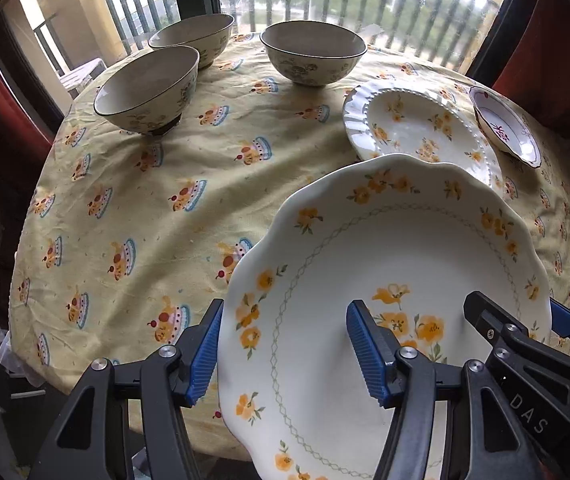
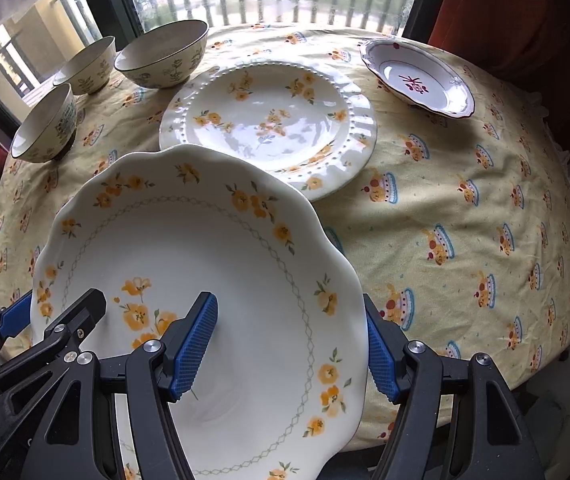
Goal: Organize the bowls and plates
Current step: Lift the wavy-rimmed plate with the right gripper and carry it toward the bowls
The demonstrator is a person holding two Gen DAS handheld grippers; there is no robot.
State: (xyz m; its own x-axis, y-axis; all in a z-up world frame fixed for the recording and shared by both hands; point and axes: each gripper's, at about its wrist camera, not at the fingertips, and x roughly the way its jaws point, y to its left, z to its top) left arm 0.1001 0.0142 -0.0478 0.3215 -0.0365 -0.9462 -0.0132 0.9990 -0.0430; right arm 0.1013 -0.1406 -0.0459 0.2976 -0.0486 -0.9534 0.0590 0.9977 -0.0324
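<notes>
The left claw [image 1: 285,348] straddles the left rim of the large scalloped plate [image 1: 389,264] with one blue pad under the edge and one on the plate's face, and the right claw [image 2: 293,344] grips the opposite rim the same way, so both are closed on it. The plate is tilted at the near edge of the tabletop [image 2: 465,208]. Just beyond it lies a beaded floral plate [image 2: 269,120], a small red-trimmed dish [image 2: 417,76] further right, and three bowls [image 1: 149,88] stand at the far left.
</notes>
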